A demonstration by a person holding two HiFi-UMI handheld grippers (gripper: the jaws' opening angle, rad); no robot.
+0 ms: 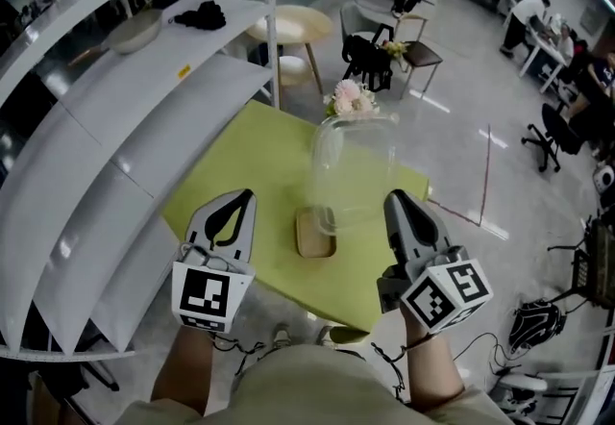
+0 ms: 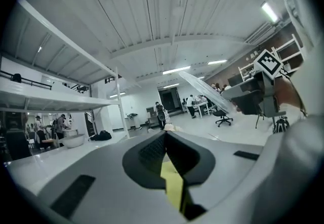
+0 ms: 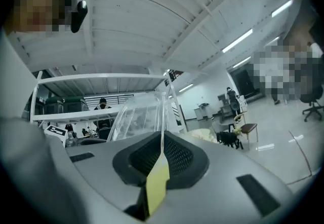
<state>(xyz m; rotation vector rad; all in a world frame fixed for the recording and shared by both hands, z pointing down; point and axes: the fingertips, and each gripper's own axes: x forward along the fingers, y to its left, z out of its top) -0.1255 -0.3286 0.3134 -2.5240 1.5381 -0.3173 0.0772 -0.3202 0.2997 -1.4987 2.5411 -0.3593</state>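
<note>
Clear plastic in hand: pinching the dome (image 1: pixel 352 163) by its thin wall with the right gripper (image 1: pixel 396 202) clamped shut, seemingly for want of any handle, holding it over the wooden base (image 1: pixel 314 234) on the green table (image 1: pixel 245 159), parking the left gripper (image 1: pixel 244 200) closed and empty alongside.

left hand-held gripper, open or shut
Shut: on the left hand-held gripper the jaws meet; only a sliver of yellow table shows between them.

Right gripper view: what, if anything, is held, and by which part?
The right gripper pinches the clear dome by its thin side wall, at the rim edge.
</note>
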